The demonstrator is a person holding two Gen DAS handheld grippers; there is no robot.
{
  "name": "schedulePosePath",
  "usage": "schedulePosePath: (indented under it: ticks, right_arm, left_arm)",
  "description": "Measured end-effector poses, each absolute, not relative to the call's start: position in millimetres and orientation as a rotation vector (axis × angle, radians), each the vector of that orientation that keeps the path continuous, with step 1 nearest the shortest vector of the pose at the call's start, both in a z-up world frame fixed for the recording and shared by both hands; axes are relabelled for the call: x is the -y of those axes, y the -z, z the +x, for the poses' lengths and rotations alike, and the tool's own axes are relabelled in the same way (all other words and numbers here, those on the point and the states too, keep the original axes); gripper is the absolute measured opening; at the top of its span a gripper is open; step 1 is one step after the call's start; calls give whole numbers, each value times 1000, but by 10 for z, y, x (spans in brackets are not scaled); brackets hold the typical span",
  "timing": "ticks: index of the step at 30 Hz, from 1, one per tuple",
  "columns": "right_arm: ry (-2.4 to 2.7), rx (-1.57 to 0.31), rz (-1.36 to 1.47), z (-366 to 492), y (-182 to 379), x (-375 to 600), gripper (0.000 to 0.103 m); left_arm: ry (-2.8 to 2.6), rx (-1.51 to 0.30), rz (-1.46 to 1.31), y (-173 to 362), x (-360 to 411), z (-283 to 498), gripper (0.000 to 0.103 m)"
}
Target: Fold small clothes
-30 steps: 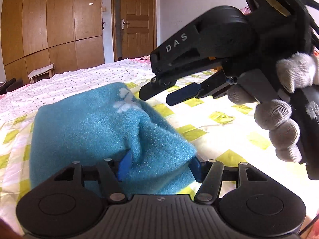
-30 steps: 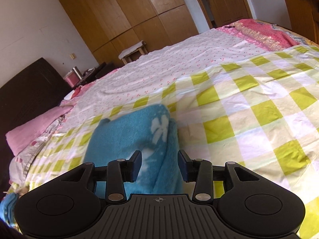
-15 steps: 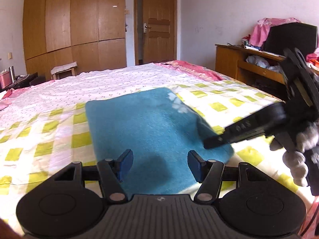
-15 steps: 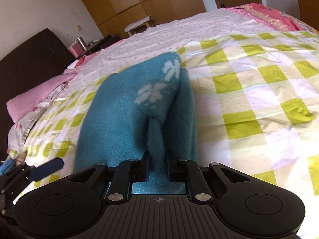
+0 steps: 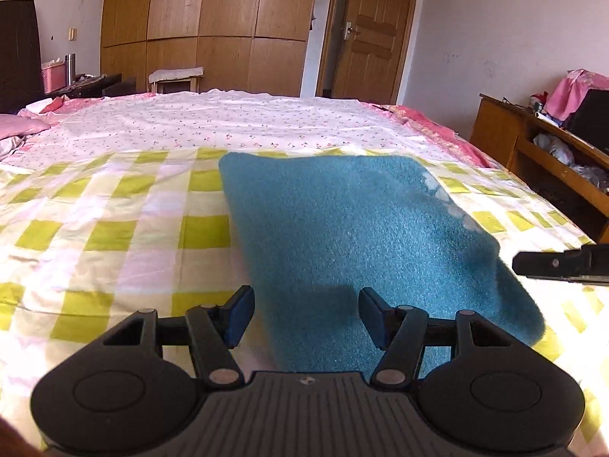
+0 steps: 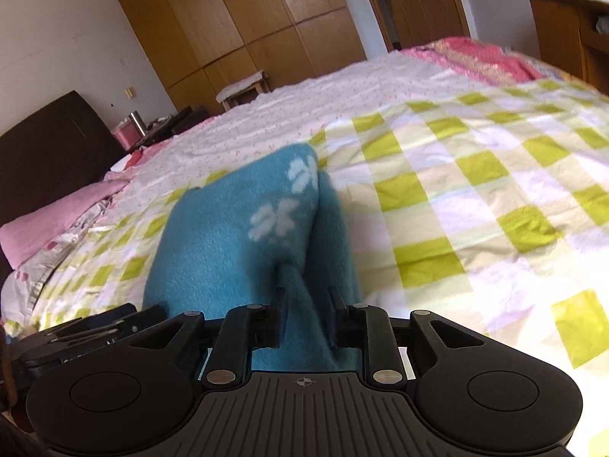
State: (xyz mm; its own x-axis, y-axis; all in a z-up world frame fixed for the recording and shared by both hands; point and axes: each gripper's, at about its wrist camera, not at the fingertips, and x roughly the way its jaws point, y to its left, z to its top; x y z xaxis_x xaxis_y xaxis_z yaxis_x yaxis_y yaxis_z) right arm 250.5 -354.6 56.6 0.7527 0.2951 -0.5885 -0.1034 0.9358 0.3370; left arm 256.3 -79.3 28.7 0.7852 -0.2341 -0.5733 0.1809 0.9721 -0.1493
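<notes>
A teal fleece garment (image 5: 361,228) with white flower prints lies flat on the checked bed sheet (image 5: 114,228). My left gripper (image 5: 306,316) hovers open over its near left edge, with nothing pinched between the pads. In the right wrist view the garment (image 6: 228,236) shows a raised fold that runs in between the fingers of my right gripper (image 6: 306,320). Its jaws are opening and the pads no longer squeeze the fold. The right gripper's fingers (image 5: 552,264) also show at the garment's right edge, and the left gripper (image 6: 95,327) at lower left.
The bed has a yellow-green checked sheet (image 6: 475,209) in front and a floral white one (image 5: 228,122) behind. Pink pillows (image 6: 57,221) lie at the left. A wooden desk (image 5: 533,152) stands right of the bed, with wardrobes (image 5: 190,19) and a door beyond.
The left gripper let go of the bunched garment and swung left, and the garment now lies flat. The right gripper closed on a fold at the right edge, then loosened.
</notes>
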Motion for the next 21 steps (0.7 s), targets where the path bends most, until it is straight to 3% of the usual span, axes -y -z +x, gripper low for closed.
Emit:
schedulePosePath:
  ticks: [2, 3, 7, 8, 9, 19, 21]
  right_arm:
    - [-235, -668, 258, 2630, -650, 3450, 47]
    - [-222, -666, 244, 2706, -657, 3408, 49]
    - [-189, -671, 245, 3089, -570, 3306, 47]
    - [-169, -687, 233, 3163, -530, 3296, 40]
    - [-171, -711, 238, 3234, -463, 3298, 25]
    - [-158, -673, 267, 3306, -316, 3420, 26]
    - [-159, -647, 229, 3232, -375, 3379, 31]
  left_arm:
    - [227, -626, -82, -322, 788, 2597, 65]
    - [227, -623, -75, -334, 793, 2611, 65]
    - [212, -606, -56, -360, 788, 2659, 65]
    - [204, -612, -63, -347, 774, 2678, 65]
    - [193, -619, -67, -328, 758, 2697, 65]
    - [183, -674, -175, -290, 737, 2800, 68]
    - [196, -677, -179, -302, 749, 2765, 68]
